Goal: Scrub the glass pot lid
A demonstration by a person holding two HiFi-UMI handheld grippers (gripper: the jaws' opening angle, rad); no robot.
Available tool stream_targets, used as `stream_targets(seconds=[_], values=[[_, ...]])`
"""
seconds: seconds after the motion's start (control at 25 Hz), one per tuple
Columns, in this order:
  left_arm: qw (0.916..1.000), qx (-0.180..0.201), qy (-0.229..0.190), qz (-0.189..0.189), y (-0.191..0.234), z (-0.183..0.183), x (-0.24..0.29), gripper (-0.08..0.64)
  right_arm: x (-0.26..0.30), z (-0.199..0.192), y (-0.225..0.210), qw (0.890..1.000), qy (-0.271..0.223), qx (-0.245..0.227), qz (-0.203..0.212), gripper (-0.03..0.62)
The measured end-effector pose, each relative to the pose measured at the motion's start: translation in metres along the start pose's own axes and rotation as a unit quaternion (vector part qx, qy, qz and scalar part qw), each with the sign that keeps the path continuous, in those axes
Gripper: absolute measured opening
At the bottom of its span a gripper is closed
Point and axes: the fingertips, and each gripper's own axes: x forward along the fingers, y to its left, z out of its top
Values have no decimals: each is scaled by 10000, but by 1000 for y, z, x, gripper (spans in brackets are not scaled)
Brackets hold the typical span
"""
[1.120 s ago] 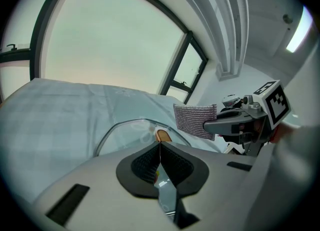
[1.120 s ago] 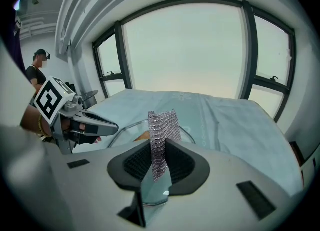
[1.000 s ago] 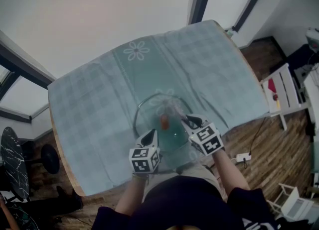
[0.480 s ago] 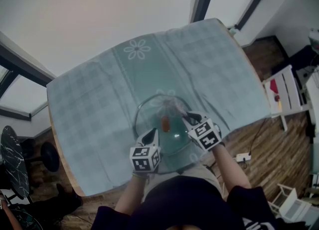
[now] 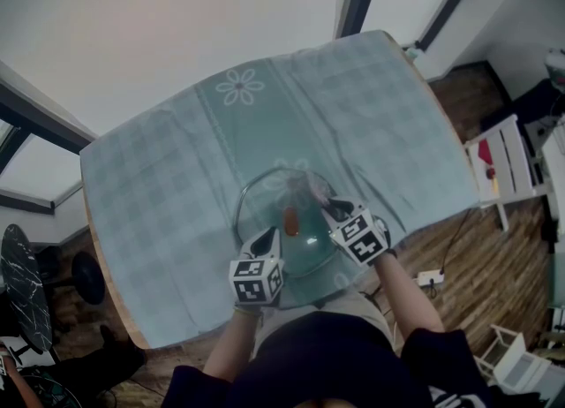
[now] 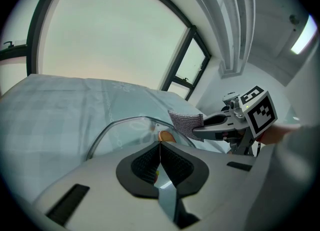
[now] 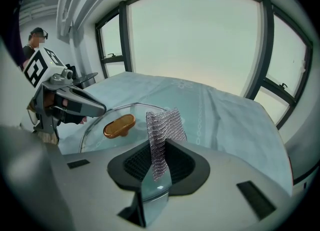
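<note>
Right gripper (image 5: 332,213) has come down and in a little over the lid, while the left gripper (image 5: 270,237) has kept its place at the near rim.

One table under a pale blue checked tablecloth (image 5: 168,185) fills the middle of the head view; two white flower prints show on the cloth, one bare and one seen through the glass. One glass pot lid (image 5: 263,205) lies on the cloth at the table's near edge, in front of the person, dome up.

Two grippers flank the lid, each with one marker cube. The left one's jaws are pressed fully together, tips at the lid's near rim; whether they pinch that rim cannot be told. The right one's jaws are clamped on one strip of grey scouring mesh (image 7: 162,130), which stands up out of the pads and hangs over the lid's right side, just beside the single amber knob (image 5: 290,219) at the lid's centre.
</note>
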Motion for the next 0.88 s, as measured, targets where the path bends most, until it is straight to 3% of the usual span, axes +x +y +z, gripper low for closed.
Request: stream_targets(seconds=[0.88], values=[[10000,-41,-77,39,-1,-1,-10,3,10,-31,34,9980,398,132,476,81]])
